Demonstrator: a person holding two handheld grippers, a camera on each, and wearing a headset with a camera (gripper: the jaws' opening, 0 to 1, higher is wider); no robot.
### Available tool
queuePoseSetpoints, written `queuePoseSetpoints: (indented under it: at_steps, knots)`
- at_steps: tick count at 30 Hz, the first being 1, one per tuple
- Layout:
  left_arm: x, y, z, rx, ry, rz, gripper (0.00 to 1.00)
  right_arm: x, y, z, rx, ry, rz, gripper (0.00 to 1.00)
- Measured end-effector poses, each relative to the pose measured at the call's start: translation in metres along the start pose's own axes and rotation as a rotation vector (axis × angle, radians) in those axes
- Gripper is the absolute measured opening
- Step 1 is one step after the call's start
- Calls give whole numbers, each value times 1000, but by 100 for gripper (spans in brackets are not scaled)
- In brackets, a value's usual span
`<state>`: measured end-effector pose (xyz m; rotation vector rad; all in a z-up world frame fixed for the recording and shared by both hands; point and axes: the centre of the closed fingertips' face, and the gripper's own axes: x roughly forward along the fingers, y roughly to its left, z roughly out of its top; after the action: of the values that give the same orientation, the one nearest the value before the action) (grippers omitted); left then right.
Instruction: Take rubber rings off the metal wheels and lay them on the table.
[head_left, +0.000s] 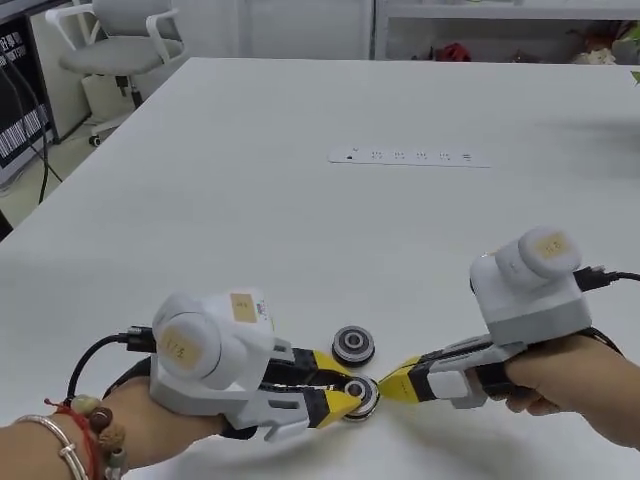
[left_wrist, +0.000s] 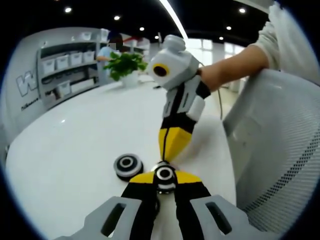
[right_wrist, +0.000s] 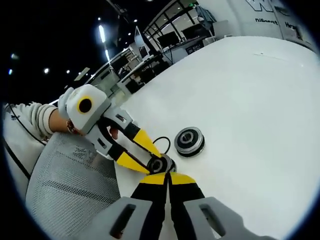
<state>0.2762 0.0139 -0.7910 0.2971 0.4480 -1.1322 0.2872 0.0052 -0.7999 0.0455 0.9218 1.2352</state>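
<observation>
- Left tongs pinched a wheel across its faces, just off the tabletop, right beside the loose wheel.
- Right tongs were pressed together, tips touching that held wheel's rim on the side away from the loose wheel. Couldn't tell if rubber was caught between them.
- Ring on the loose wheel was on: a dark band round the rim.
- Handling, my read: the wheels are stiff and weighty for their size, with slick metal. The rings are soft, stretchy and grippy.
- Take the ring at its outer edge, nip a fold and peel it sideways over the rim. Clamp the wheel on its flat faces.
</observation>
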Motion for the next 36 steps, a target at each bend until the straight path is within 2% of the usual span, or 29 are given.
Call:
queuePoseSetpoints:
  at_steps: [11,36]
  knots:
    - [0,1,-1,13,4,1,13,2,6,1,32,-5,11,0]
    - [1,1,1,4,1,2,13,4,11,5,22,-14,33,0]
